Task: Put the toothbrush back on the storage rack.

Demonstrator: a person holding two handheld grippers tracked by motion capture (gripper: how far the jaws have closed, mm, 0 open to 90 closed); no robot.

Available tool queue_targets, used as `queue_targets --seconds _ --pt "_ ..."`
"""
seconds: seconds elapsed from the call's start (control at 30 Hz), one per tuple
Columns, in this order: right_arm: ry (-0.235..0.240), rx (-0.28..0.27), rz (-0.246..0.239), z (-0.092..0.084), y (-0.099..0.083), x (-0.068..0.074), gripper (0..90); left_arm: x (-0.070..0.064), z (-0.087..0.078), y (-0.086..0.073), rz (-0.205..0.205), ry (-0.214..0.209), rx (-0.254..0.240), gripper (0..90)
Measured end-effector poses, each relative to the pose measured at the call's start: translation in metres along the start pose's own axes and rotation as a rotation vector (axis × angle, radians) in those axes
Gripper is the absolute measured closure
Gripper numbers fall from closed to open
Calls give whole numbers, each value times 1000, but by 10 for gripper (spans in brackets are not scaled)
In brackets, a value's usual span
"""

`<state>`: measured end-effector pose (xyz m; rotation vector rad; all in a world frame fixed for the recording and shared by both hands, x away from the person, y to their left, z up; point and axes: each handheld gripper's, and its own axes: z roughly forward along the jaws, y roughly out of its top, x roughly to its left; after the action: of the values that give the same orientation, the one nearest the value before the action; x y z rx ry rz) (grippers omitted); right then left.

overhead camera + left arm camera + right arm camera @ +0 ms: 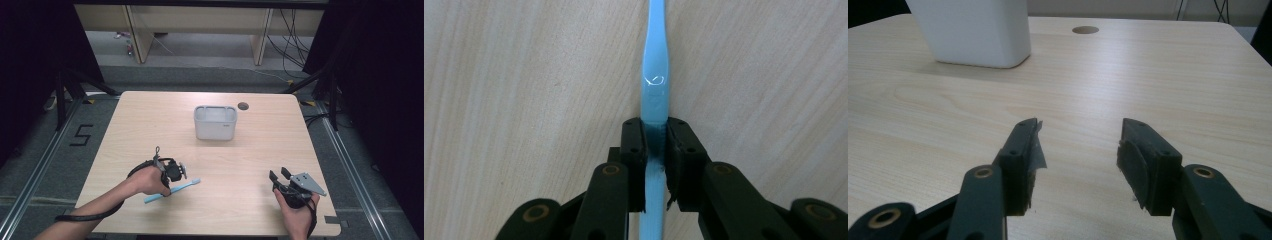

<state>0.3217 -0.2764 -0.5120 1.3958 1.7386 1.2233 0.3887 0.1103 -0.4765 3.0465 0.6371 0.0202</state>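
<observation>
A light blue toothbrush (172,190) lies on the wooden table (260,145), near the front left. My left gripper (169,186) points down over it, and the left gripper view shows both black pads pressed against the toothbrush handle (655,90). My right gripper (278,174) rests at the front right with its jaws apart. In the right gripper view nothing sits between the pads of the right gripper (1079,145), and bare table shows through the gap.
A white rectangular tub (215,121) stands at the middle back of the table, and it shows as the white tub (973,30) in the right gripper view. A round cable hole (243,106) lies behind it. Black stands flank the table.
</observation>
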Motion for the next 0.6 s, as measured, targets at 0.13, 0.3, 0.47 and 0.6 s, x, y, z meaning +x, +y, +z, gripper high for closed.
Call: queue_targets --seconds 0.13,0.3,0.47,0.6 --pt "-5 -15 -48 1 0 -4 507 1 -2 -1 11 11 -16 785" --pt "-2 -5 -8 0 0 -1 506 2 -5 -1 15 18 -24 785" --pt "-2 -31 -50 2 0 -4 505 2 -8 -2 10 22 -45 785" --pt "-3 -3 -8 0 0 -1 505 1 -10 -4 7 25 -68 785"
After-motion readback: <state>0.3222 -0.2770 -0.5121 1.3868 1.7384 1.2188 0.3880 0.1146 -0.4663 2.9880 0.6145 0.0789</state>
